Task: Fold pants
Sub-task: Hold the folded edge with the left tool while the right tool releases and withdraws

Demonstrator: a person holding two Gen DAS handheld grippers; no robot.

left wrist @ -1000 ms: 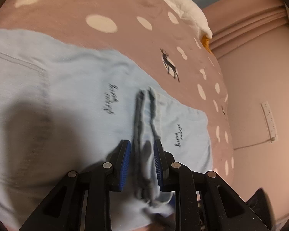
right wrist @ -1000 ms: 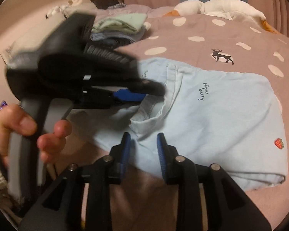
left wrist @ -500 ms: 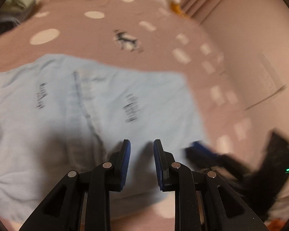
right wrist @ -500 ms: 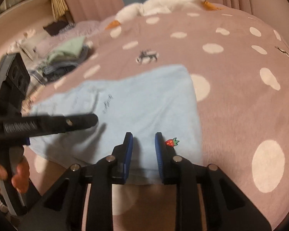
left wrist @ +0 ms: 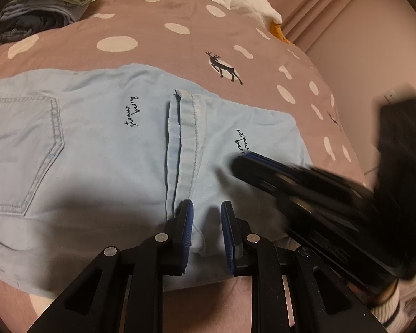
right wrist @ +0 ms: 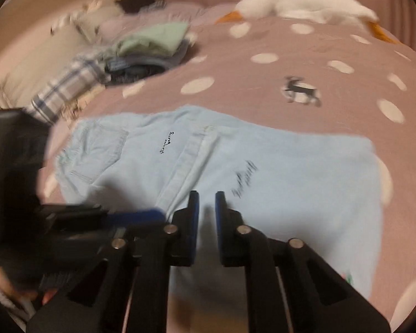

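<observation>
Light blue pants [left wrist: 97, 149] lie folded flat on the brown spotted bedspread [left wrist: 152, 50], with the leg hems [left wrist: 185, 127] lying across the middle and a back pocket at the left. My left gripper [left wrist: 206, 222] hovers over the near edge beside the hems, jaws slightly apart and empty. My right gripper [right wrist: 207, 211] is over the near edge of the pants [right wrist: 291, 183], jaws slightly apart and empty. It shows blurred at the right of the left wrist view [left wrist: 305, 183]. The left gripper shows blurred in the right wrist view [right wrist: 141, 216].
A stack of folded clothes [left wrist: 47, 2] sits at the bed's far left; it also shows in the right wrist view [right wrist: 149, 47]. A white goose plush [right wrist: 299, 2] lies at the far edge. Pink curtains and a wall [left wrist: 360, 41] bound the right side.
The left gripper let go of the leg hems, which now lie flat on the pants. The right gripper swung right to the strawberry corner, then back beside the left gripper.
</observation>
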